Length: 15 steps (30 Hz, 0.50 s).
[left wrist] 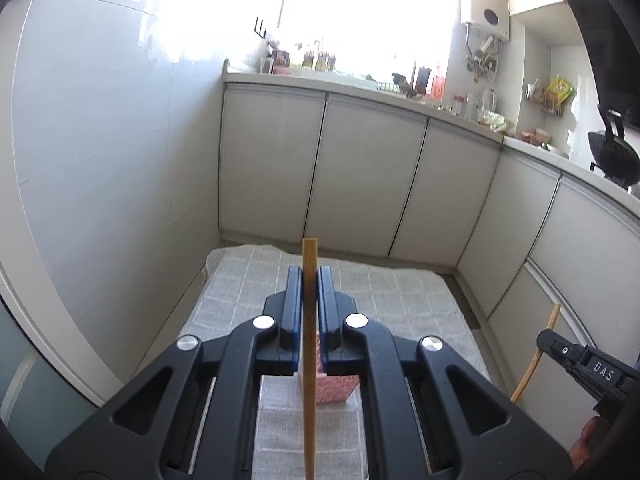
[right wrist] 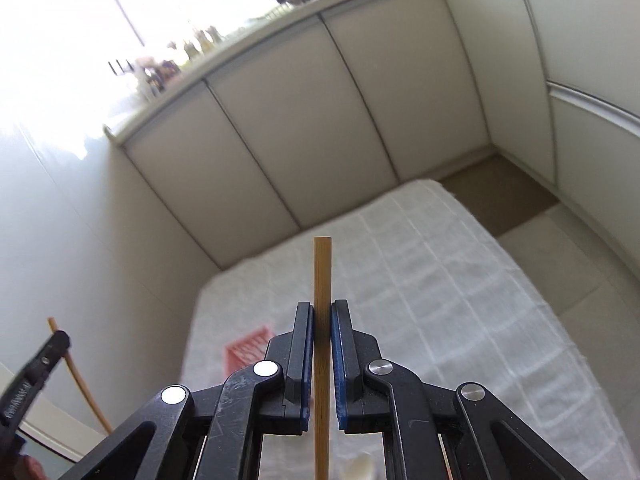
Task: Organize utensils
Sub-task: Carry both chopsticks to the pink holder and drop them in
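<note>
Bamboo stick, left: my left tool (left wrist: 309, 276) is clamped narrow on one chopstick (left wrist: 309, 344), pads touching both sides, stick upright and poking past the tips.
Bamboo stick, right: my right tool (right wrist: 322, 312) is pinched narrow on a second chopstick (right wrist: 322, 320), also upright.
Count: two chopsticks, one per tool; one pink box (left wrist: 336, 390).
Box position: on the checked cloth (left wrist: 400, 304), right under my left tool; blurred at lower left in the right view (right wrist: 246, 350).
Surface: cloth-covered counter (right wrist: 440, 280), mostly bare cloth ahead.
Edges: far cloth edge near the cabinet doors (left wrist: 360, 176); tiled wall (left wrist: 100, 160) close on left; floor strip to the right.
Cross-view: each tool shows at the other view's edge, well apart.
</note>
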{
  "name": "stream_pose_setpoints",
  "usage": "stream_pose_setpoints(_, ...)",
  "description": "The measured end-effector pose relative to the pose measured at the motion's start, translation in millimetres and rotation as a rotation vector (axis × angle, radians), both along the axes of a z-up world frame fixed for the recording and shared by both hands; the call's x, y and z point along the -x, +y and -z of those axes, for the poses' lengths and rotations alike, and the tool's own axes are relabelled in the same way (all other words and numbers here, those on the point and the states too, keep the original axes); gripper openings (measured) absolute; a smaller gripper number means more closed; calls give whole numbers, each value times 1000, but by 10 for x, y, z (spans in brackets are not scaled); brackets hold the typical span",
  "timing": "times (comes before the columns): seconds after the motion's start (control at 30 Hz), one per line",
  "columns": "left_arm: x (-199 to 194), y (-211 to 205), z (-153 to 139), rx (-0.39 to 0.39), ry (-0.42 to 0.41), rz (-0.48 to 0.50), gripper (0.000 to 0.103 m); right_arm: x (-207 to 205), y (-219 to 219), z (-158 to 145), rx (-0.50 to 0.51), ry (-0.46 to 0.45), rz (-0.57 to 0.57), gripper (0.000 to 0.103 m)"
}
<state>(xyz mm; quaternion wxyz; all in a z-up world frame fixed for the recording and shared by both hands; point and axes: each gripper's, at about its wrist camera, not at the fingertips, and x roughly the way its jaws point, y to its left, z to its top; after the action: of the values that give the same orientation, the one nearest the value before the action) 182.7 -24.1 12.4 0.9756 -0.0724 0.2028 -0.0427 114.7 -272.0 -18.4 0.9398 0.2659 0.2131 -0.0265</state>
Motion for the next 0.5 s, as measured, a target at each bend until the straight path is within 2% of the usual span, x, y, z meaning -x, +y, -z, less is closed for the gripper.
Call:
stream_pose_setpoints(0.07, -71, 15, -63, 49, -49, -9, 8, -163, 88, -156, 2, -78, -20, 8)
stream_pose_setpoints(0.1, -94, 28, -83, 72, -71, -13, 8, -163, 88, -156, 2, -78, -20, 8)
stream_pose_setpoints(0.2, -233, 31, -117, 109, -145, -21, 8, -416, 226, -288, 45, -183, -37, 8)
stream_pose_setpoints(0.27, -308, 31, -113, 102, -198, -24, 8, -552, 292, -344, 72, -220, -35, 8)
stream_pose_setpoints(0.4, -497, 3, -40, 83, -274, -6, 8, -759, 375, -416, 65, -292, -56, 8)
stream_pose_setpoints(0.5, -651, -30, 61, 60, -304, 14, 8, -1007, 515, -346, 97, -356, -68, 8)
